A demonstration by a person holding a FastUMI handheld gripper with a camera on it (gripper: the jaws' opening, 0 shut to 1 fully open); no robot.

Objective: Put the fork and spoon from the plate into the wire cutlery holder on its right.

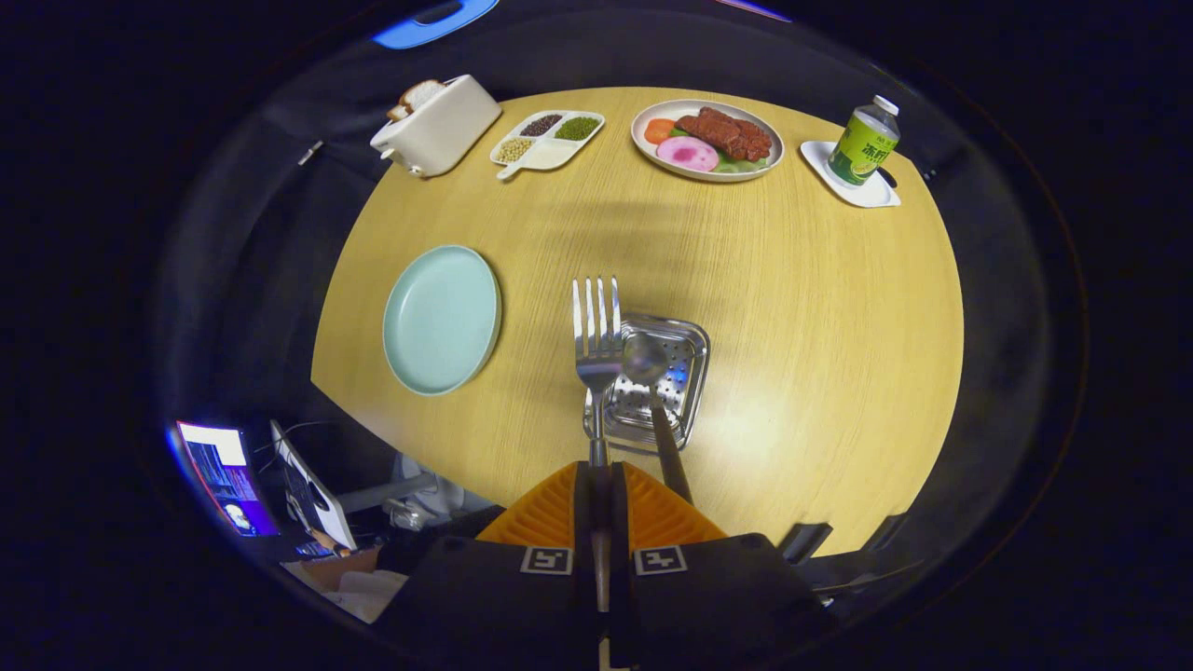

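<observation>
Gripper view, single item under transfer. Hand-held gripper (601, 508): fingers closed tight on the handle of the fork (596, 340), both pressing on it; nothing else held. Fork: long axis runs straight ahead along the fingers, tines pointing away from them, carried above the worktop (820, 308). Wire cutlery holder (685, 349): directly beneath and just right of the fork head, open mouth facing up. Spoon (652, 377): already standing in the holder, bowl over its mouth, dark handle slanting back toward the fingers on their right. Plate (440, 319): pale green, bare, left of the holder and apart from it. Judgement: fork head sits at the holder's left rim; a slight shift right precedes lowering.
</observation>
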